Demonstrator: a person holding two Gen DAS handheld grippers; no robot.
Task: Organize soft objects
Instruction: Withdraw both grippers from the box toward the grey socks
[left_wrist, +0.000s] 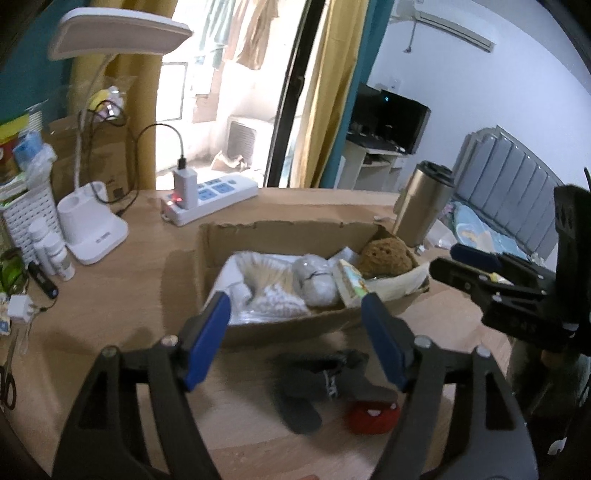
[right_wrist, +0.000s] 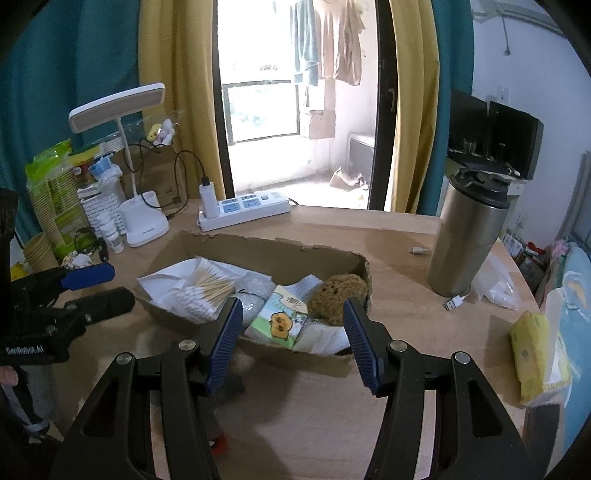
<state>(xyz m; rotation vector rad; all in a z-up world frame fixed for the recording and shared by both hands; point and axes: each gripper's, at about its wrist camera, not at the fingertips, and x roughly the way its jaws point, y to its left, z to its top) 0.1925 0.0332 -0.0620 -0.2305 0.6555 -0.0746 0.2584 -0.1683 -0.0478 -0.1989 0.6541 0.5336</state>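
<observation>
Cardboard box (right_wrist: 280, 258) holds brown plush (right_wrist: 338, 295), cotton swabs (right_wrist: 207, 291); left gripper (left_wrist: 295, 314) and right gripper (right_wrist: 291, 325) both spread apart, empty, above the table (right_wrist: 388, 258).

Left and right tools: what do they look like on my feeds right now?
Both match. The left tool and right tool each have glossy black plastic arms with triangular cut-outs, silver pivot screws, and two flat blue fingers with ribbed inner pads. In the right wrist view, the left tool's black body carries white "GenRobot.AI" lettering. No cables or sleeves are clearly visible.
</observation>
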